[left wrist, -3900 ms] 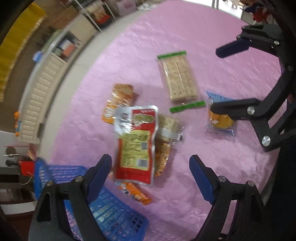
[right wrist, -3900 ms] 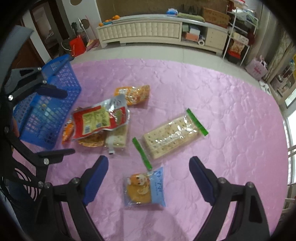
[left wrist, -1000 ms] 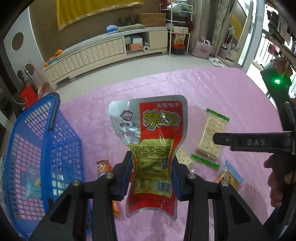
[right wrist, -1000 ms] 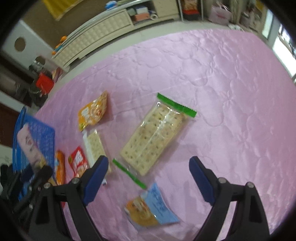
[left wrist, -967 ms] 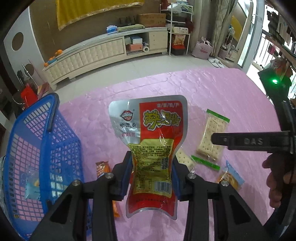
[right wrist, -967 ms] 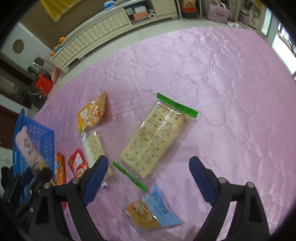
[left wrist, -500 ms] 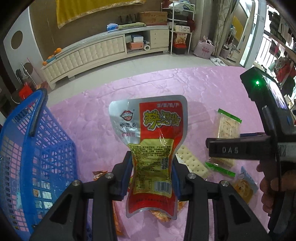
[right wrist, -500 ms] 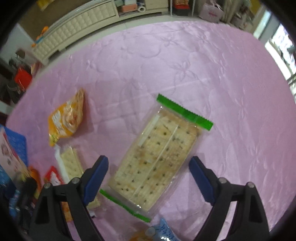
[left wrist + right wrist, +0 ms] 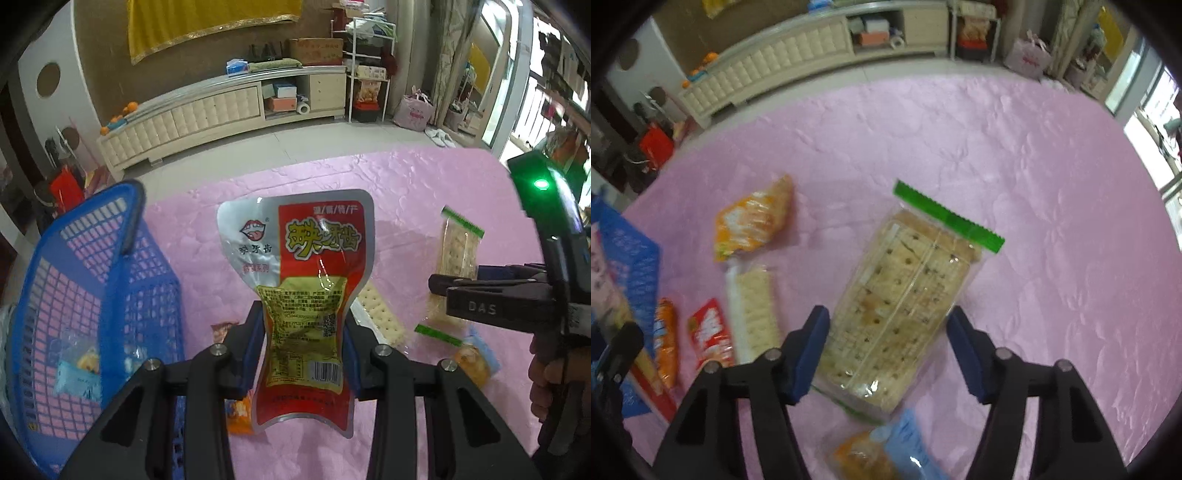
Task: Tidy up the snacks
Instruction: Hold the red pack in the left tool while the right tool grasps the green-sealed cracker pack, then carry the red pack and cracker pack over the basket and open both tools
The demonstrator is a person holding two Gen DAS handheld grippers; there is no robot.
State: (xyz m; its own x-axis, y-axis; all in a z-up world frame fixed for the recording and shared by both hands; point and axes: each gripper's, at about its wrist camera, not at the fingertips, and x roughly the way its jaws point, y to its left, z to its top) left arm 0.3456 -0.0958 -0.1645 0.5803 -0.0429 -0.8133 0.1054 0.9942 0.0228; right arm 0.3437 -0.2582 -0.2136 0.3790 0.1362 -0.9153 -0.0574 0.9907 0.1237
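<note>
My left gripper [image 9: 304,317] is shut on a red and silver snack pouch [image 9: 314,240], which it holds upright above the pink tablecloth, to the right of the blue basket [image 9: 122,229]. A small packet [image 9: 74,373] lies inside the basket. My right gripper [image 9: 886,332] points down over a long clear cracker pack with a green strip [image 9: 905,288]. Its jaws are closing with the pack's near end between them. The blue pads stand right beside the pack's two sides, and no press on it shows.
On the cloth left of the cracker pack lie an orange snack bag [image 9: 753,221], a small cracker pack [image 9: 753,306], a red packet [image 9: 709,336] and an orange stick pack [image 9: 665,339]. A blue cake packet [image 9: 886,458] lies under the right gripper. A person's hand [image 9: 550,373] holds that gripper.
My right gripper has dropped closer over the cracker pack and its jaws have narrowed around it. The left gripper still holds the red pouch, shifted slightly against the basket.
</note>
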